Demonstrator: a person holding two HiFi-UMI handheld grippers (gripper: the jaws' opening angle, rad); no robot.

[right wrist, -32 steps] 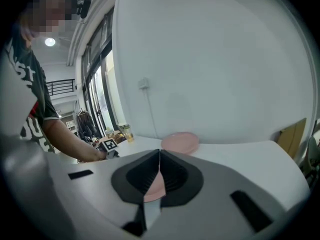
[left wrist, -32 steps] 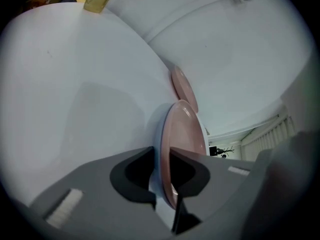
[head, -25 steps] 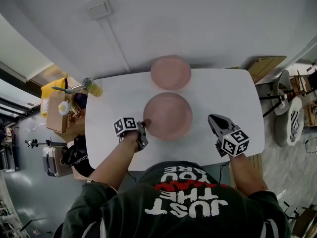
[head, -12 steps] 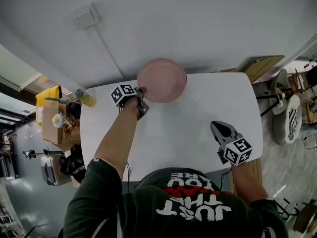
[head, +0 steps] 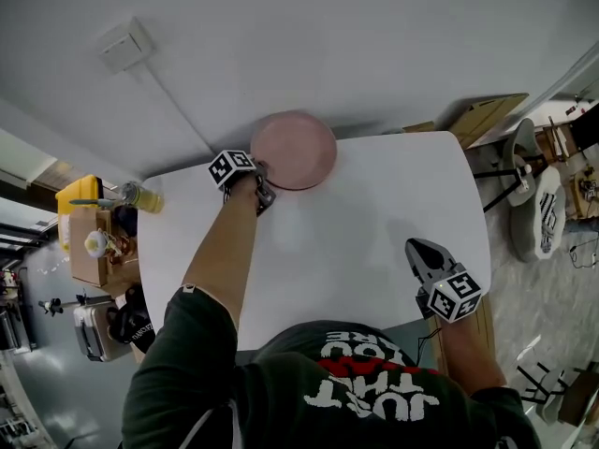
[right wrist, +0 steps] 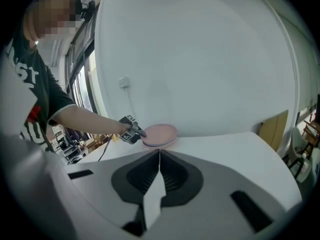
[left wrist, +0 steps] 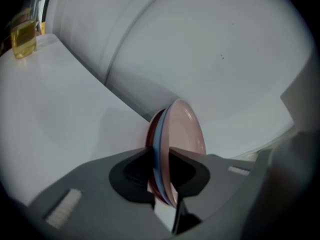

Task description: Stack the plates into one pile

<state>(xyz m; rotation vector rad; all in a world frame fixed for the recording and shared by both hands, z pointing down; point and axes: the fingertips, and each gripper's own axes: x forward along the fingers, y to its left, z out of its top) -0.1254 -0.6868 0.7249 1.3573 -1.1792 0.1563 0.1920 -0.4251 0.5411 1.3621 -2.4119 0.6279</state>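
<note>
A plain pale wall (head: 374, 36) with a white plastic socket box (head: 124, 45) rises behind the white rounded table (head: 374, 213); a flat brown cardboard sheet (head: 482, 115) leans just right of the table.

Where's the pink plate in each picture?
Head view: round pink plate at the white table's far edge, top middle.
Left gripper view: plate lower middle, edge-on, clamped in the left gripper's tongs.
Right gripper view: plate small, centre, on the table's far side.
Shared landmark: the white table.

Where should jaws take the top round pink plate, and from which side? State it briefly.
Pinch the thin rim of the top round pink plate at its left edge, coming in level from the left, as the left gripper does: it lies flat, and the wall stands close behind.
</note>
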